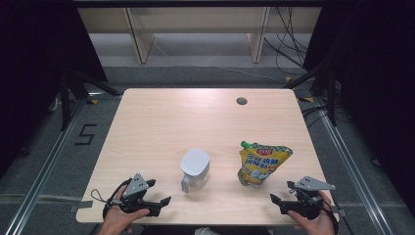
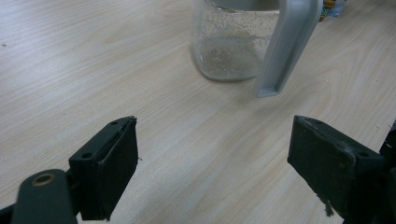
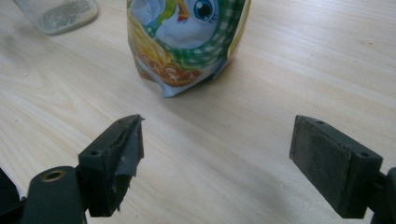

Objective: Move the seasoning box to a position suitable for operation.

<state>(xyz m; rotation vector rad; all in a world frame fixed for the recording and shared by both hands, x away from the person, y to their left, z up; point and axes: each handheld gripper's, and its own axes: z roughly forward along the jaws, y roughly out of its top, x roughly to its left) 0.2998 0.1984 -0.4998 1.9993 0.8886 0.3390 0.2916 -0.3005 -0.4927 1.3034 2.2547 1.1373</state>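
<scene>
Both claws, the left gripper (image 1: 157, 192) and the right gripper (image 1: 283, 193), are wide open and hold nothing.

The clear jug (image 1: 195, 169) with a grey lid stands just ahead of the left one. The yellow pouch (image 1: 261, 164) stands up ahead of the right one. The jug may have grains inside; it's blurry.

clear glass jug (image 1: 195, 169) w/ pale grey lid & grey handle stands upright near table's front edge, about mid-width; handle faces front-left, a thin layer of grainy stuff at its bottom. yellow spouted pouch (image 1: 261, 163) w/ green cap stands just right of it, apart, leaning a bit, cartoon print on front.
</scene>
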